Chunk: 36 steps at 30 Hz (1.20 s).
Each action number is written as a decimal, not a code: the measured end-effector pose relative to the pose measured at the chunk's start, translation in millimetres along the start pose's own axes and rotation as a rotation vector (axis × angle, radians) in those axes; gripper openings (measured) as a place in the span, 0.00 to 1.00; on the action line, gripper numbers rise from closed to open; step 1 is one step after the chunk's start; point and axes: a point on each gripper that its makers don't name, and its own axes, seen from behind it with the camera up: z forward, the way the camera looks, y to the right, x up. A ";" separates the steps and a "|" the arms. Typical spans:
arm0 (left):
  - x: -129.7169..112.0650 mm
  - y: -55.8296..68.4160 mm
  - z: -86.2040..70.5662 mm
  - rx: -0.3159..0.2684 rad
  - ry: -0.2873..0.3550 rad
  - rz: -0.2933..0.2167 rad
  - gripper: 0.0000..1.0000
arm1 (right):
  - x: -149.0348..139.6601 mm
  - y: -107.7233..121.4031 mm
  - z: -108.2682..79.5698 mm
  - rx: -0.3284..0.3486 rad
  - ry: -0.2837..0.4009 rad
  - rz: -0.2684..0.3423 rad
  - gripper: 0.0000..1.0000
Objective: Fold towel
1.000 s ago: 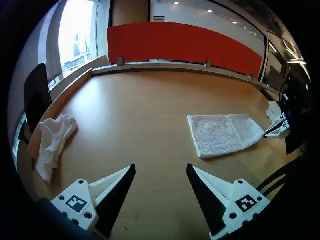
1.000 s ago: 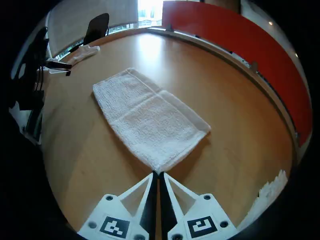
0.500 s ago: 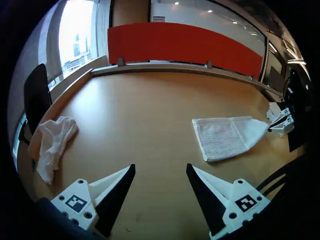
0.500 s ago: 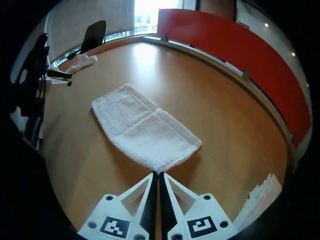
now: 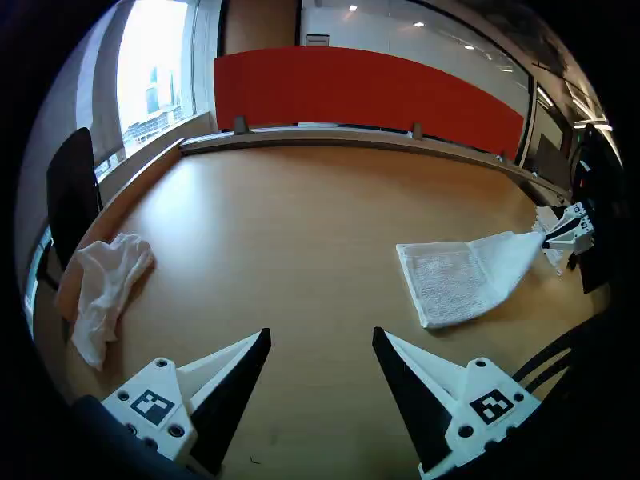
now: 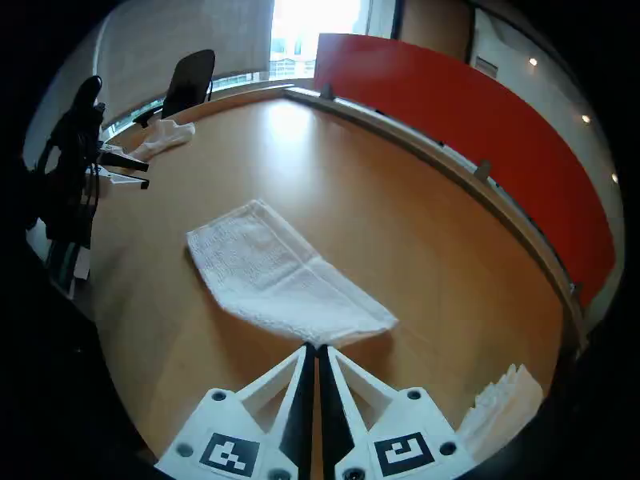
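white terry towel [image 6: 272, 280], folded, lies on the wooden bench [image 6: 416, 240], its long axis running from the right claw [image 6: 318, 352] away to the far left. that claw pinches its raised near corner, the tip hidden in its grip. the left claw [image 5: 320, 344] gapes wide, holding nothing; two more white things show, a crumpled cloth [image 5: 104, 288] and a stack [image 6: 500, 404] cut off at the edge.

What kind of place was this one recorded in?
Most likely an office or meeting room: a long wooden desk with the towel on it, backed by a red divider screen, a black office chair beside it, and a large window looking onto buildings.
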 end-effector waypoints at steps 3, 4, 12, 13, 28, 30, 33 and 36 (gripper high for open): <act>-0.4 1.0 -0.9 -0.001 -0.001 -0.002 0.94 | 9.9 -1.6 0.6 0.006 0.012 -0.014 0.03; -0.4 1.4 -1.4 -0.002 -0.001 -0.002 0.94 | 13.5 -2.2 0.9 0.008 0.017 -0.019 0.03; -1.2 2.6 -6.7 -0.002 0.002 0.000 0.94 | 46.6 -7.3 5.9 0.027 0.048 -0.069 0.03; -1.1 2.7 -7.4 -0.002 0.004 -0.001 0.94 | 51.3 -8.7 6.7 0.032 0.053 -0.075 0.03; 0.6 -2.8 -20.6 0.013 0.023 -0.020 0.94 | 105.2 -47.1 33.8 0.131 0.095 -0.179 0.03; -0.1 -3.8 -22.3 0.014 0.024 -0.018 0.94 | 110.5 -52.9 38.1 0.144 0.098 -0.190 0.03; -1.1 -4.8 -24.8 0.016 0.026 -0.018 0.94 | 116.6 -61.0 43.8 0.162 0.099 -0.205 0.03; -2.3 -5.5 -26.2 0.018 0.027 -0.020 0.94 | 121.0 -67.9 48.3 0.179 0.100 -0.220 0.03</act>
